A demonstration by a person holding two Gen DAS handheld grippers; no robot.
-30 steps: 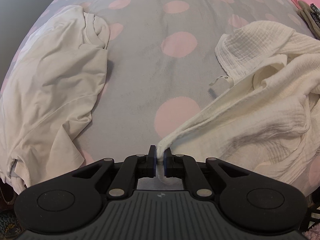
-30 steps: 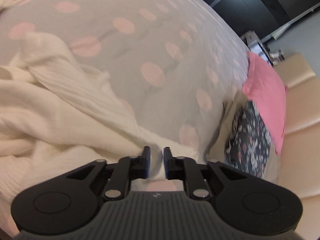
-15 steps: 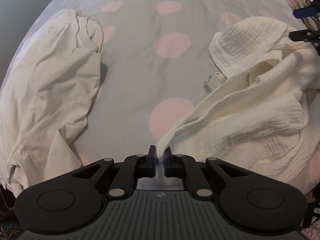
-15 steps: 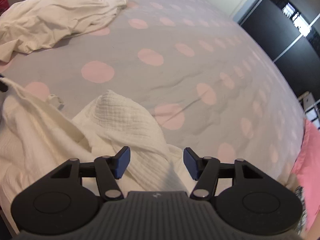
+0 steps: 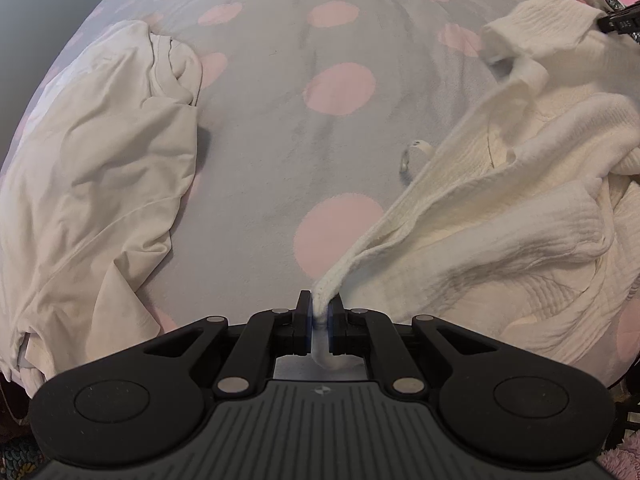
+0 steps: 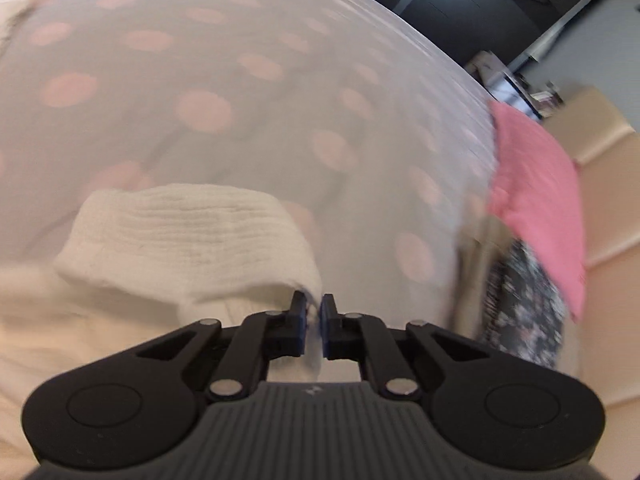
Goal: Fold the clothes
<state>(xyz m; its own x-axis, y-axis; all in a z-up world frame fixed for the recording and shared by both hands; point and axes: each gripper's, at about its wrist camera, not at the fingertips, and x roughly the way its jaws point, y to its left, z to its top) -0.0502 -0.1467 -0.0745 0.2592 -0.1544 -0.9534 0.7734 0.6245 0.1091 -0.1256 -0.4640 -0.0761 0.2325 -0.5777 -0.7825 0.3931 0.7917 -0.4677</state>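
A cream crinkled garment lies rumpled on the right of the grey bed sheet with pink dots. My left gripper is shut on one corner of it near the bed's front edge, and the cloth runs taut from there up to the right. My right gripper is shut on another edge of the same cream garment; its tip shows at the far right of the left wrist view. The right wrist view is blurred by motion.
A smooth off-white garment lies crumpled on the left of the bed. A pink pillow and a dark floral cloth lie at the far side by a beige headboard. Bare sheet lies between the two garments.
My right gripper was open half a second ago and has shut on the cream garment's edge while swinging right. The left gripper kept its hold, and the cloth between them has drawn tighter.
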